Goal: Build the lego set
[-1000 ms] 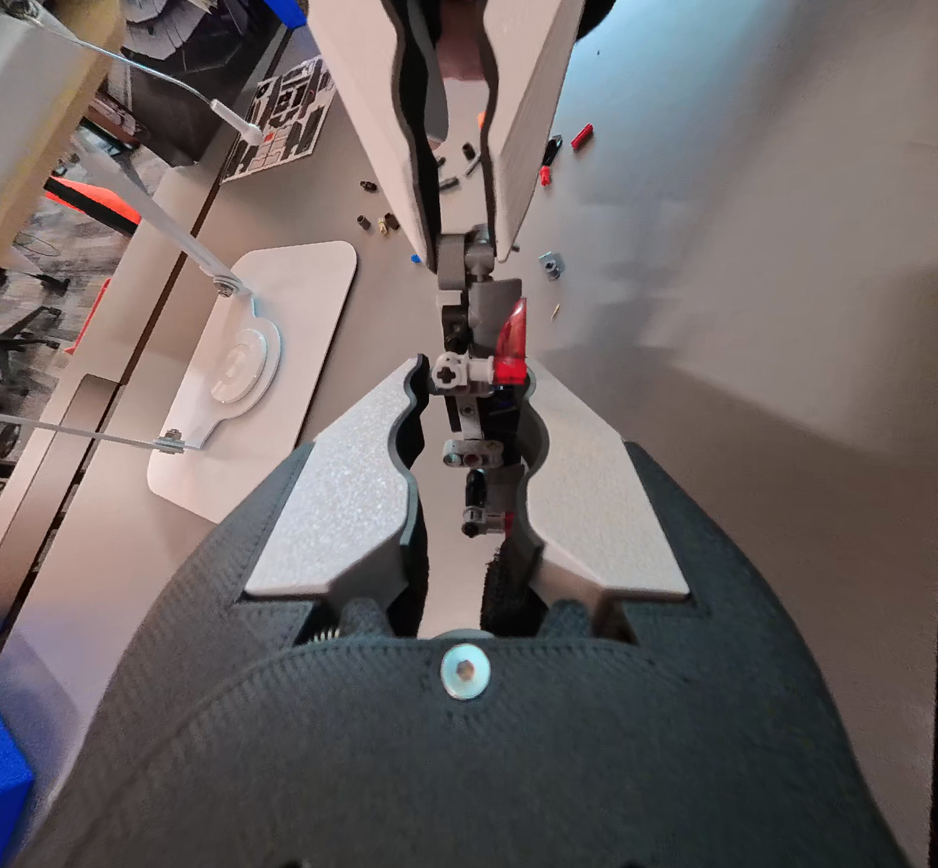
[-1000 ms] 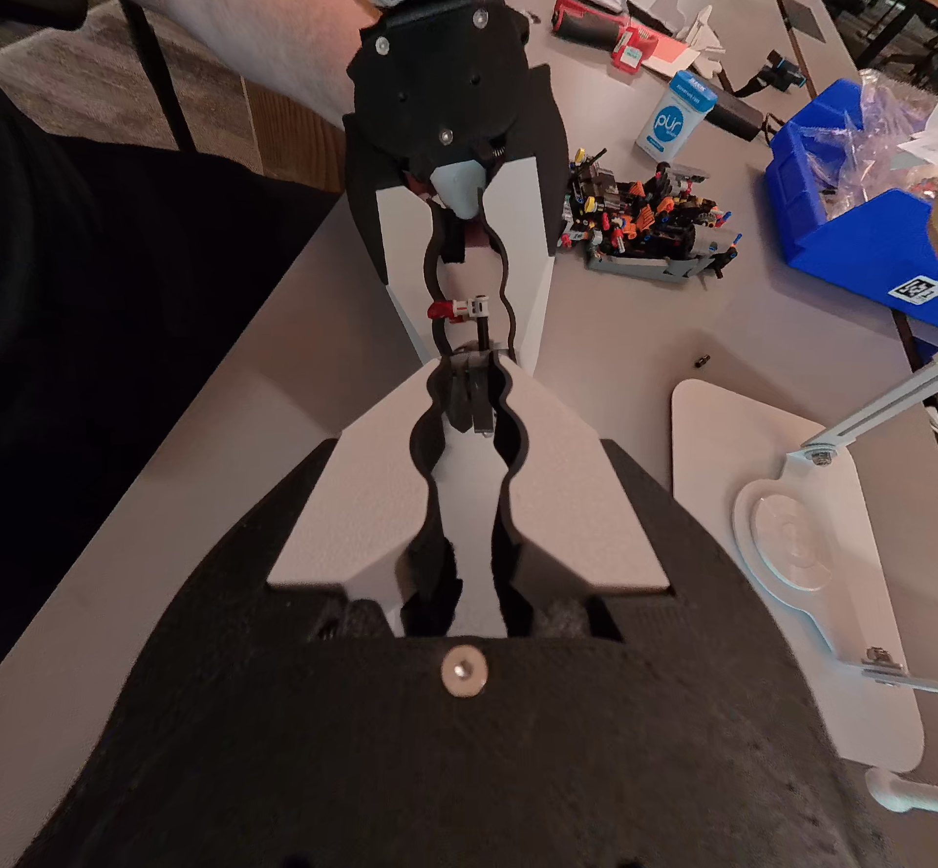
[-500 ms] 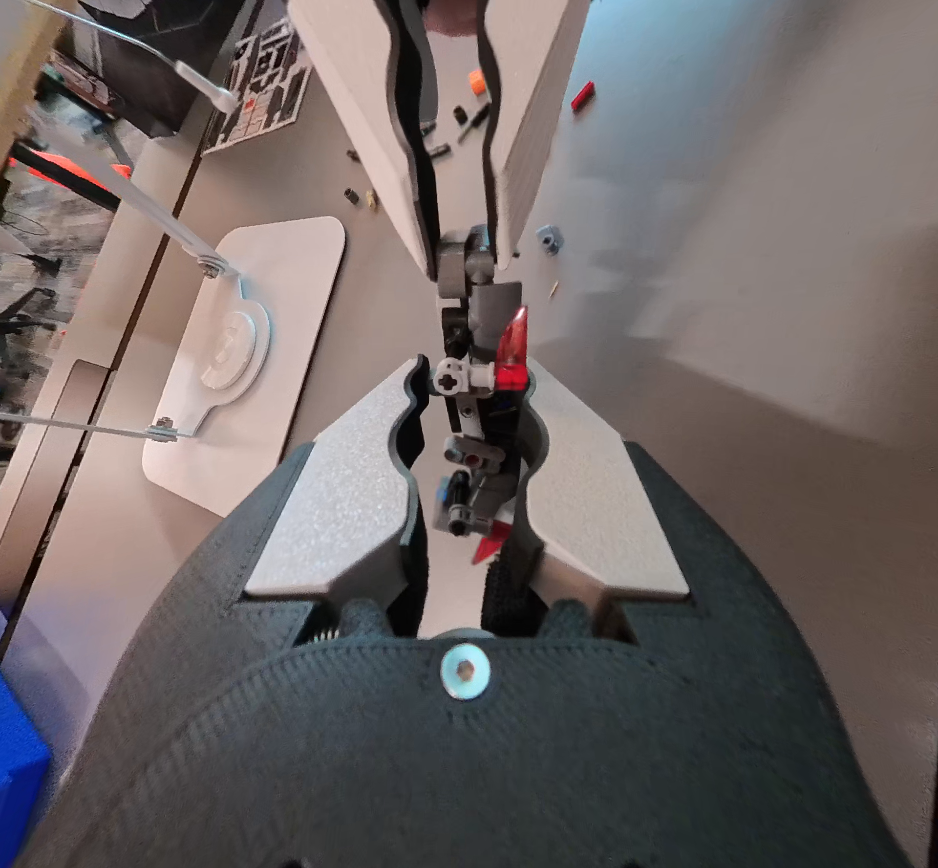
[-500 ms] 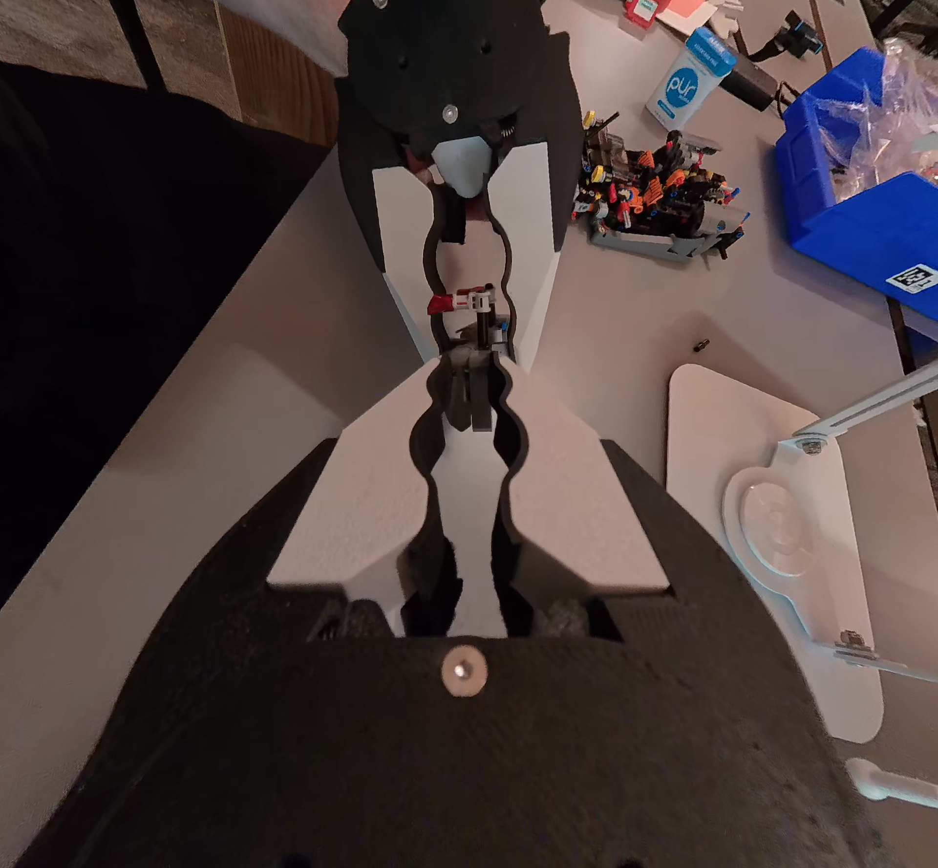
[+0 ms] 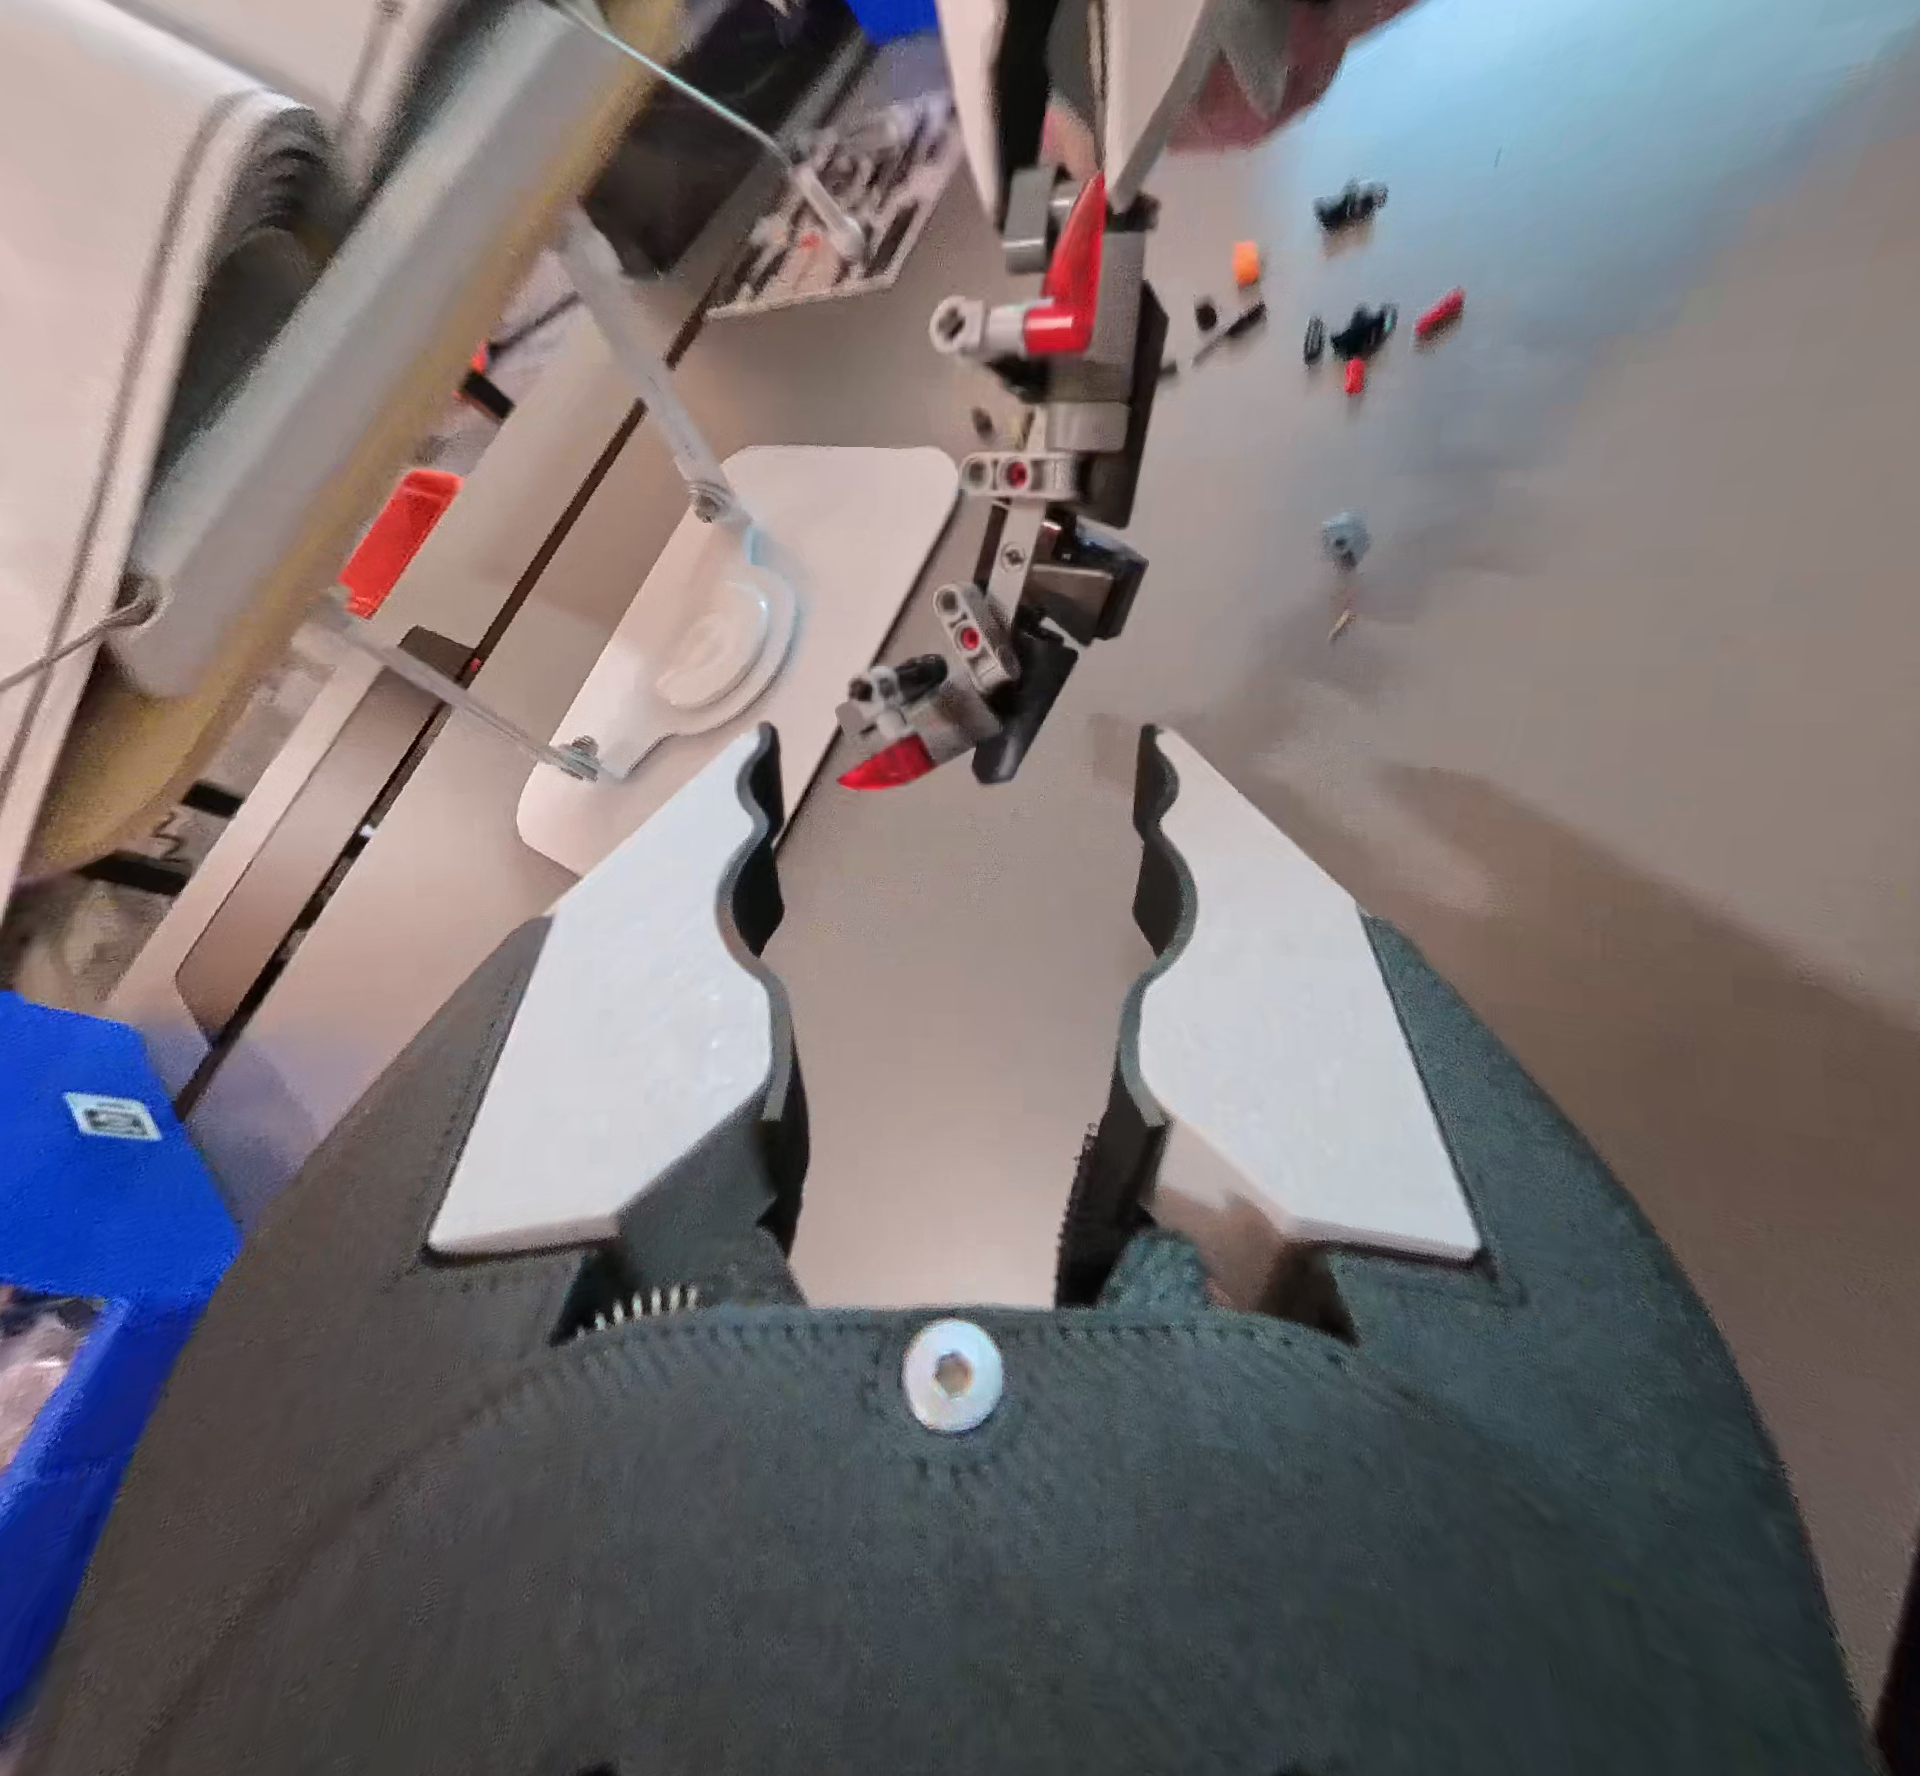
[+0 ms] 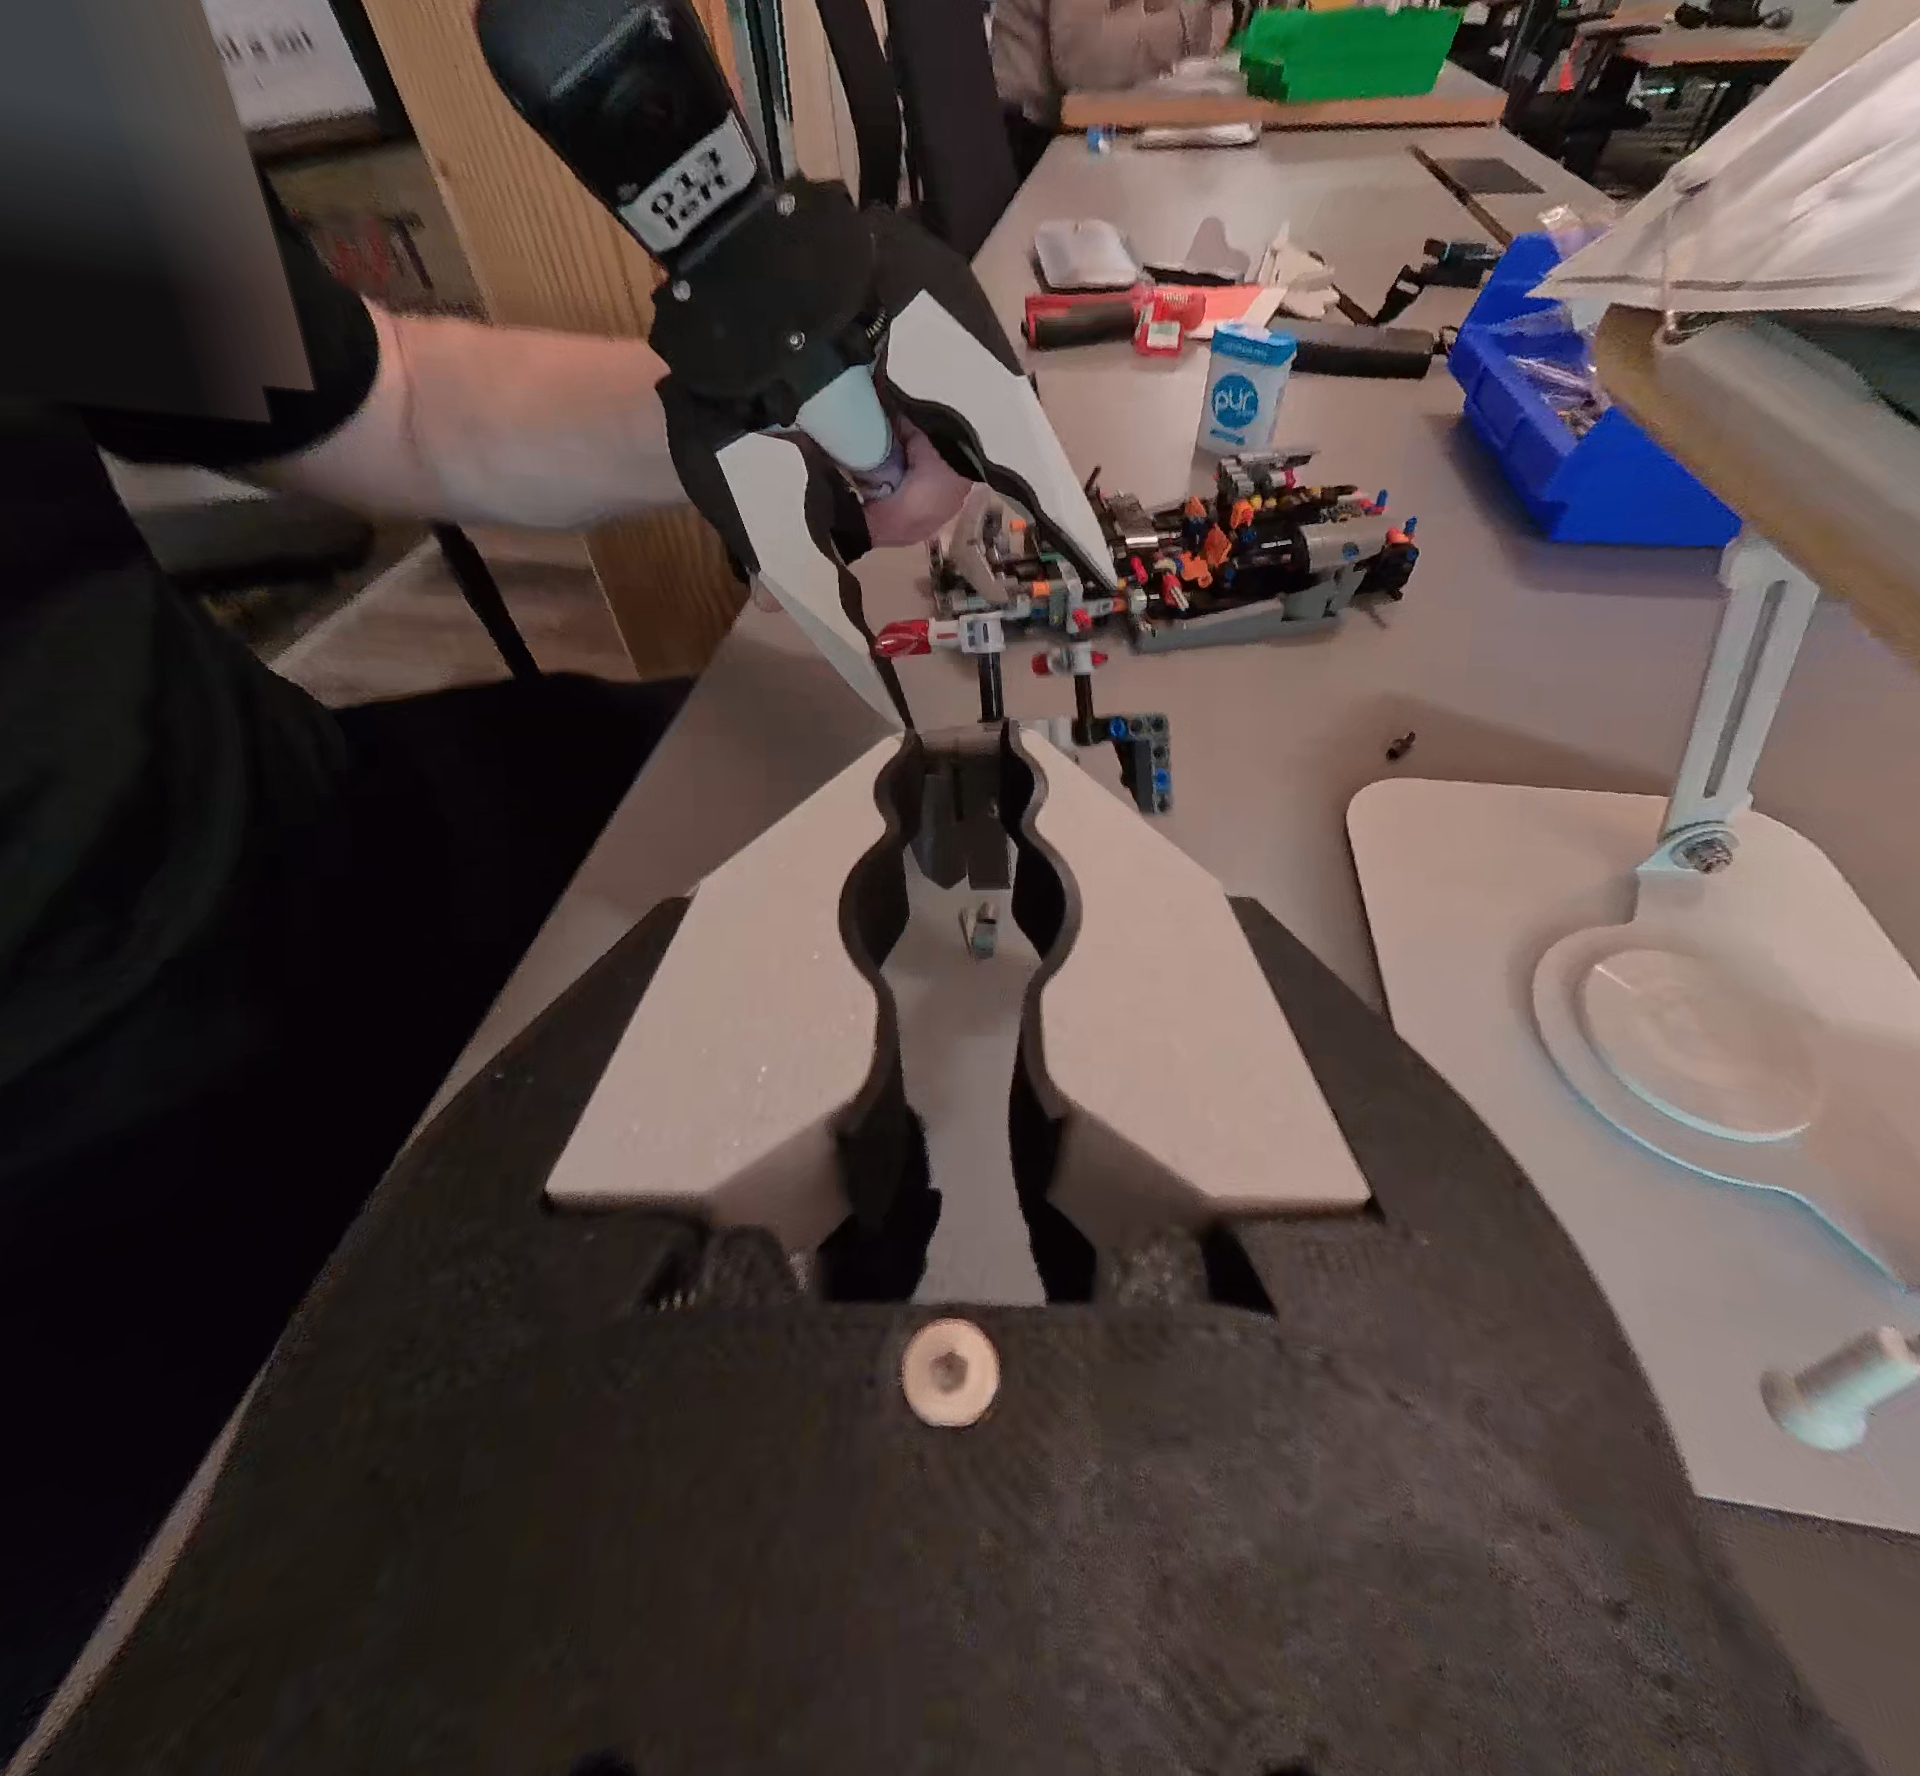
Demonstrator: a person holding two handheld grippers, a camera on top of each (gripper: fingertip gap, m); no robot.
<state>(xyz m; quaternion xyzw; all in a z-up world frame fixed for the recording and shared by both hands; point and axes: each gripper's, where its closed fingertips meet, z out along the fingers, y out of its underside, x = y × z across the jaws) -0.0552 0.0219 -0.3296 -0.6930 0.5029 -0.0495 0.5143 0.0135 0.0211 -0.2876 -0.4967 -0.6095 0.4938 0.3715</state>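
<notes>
Holding: right hand-held gripper (image 6: pixel 961 750) clamps grey lego piece (image 5: pixel 1049 500) above tabletop (image 5: pixel 1558 791).
Left hand-held gripper (image 5: pixel 951 770): spread wide, empty, just beside piece.

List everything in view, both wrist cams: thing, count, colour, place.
Lego piece: one, grey and black with red tips, off the table, clamped at one end in the right gripper.
Lego model: one, multicoloured, on the table behind the grippers.
Loose parts: several, black, red, orange, scattered on the table.
Bin: one, blue, far right of the table.
Lamp base: one, white, right of the right gripper.
Tub: one, white and blue, behind the model.
Table: one, grey.
Left gripper: open, apart from the piece.
Right gripper: shut on the piece.
</notes>
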